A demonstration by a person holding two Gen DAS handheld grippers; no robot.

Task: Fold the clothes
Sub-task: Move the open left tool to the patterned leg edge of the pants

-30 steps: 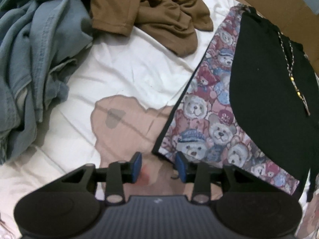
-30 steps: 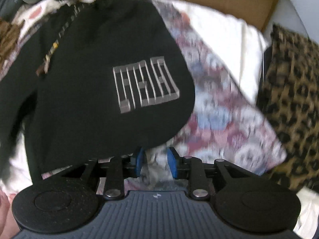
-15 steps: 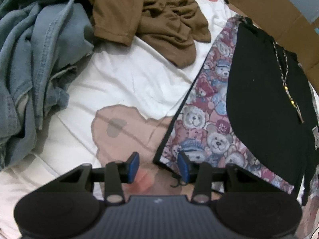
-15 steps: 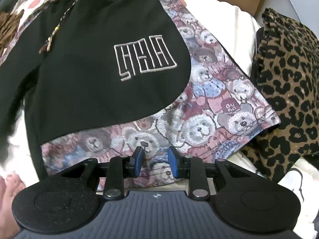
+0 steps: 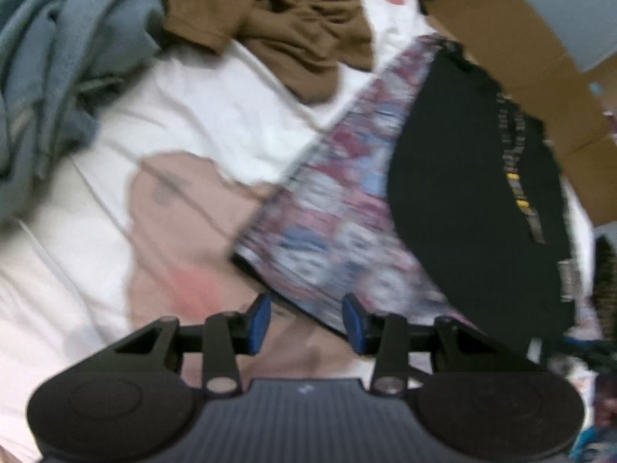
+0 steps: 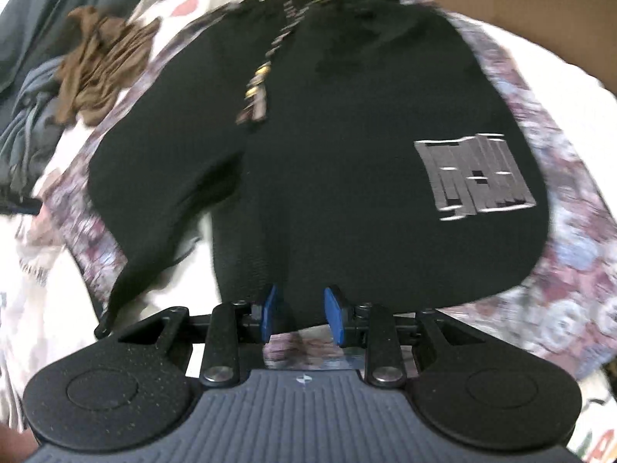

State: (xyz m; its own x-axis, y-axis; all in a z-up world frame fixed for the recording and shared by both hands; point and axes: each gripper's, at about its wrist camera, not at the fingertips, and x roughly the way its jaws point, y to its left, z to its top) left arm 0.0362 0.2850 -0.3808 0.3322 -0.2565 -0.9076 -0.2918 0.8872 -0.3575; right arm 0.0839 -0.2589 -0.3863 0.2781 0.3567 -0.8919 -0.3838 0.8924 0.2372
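Centrally, black knit garment with grey embroidered logo [image 6: 347, 154] lies spread flat on bear-print patchwork cloth [image 6: 570, 270], both on white bed sheet with pink bear print [image 5: 193, 135]. Braided drawstring with gold beads [image 6: 258, 85] runs down garment front. Right tool [image 6: 300, 314] over garment's near hem, blue pads spread, nothing pinched. Left tool [image 5: 306, 322] over patchwork cloth's near corner, pads spread, empty. Crumpled brown shirt [image 5: 308, 31] and blue denim heap [image 5: 58, 58] further back; cardboard box [image 5: 520, 58] beyond garment.
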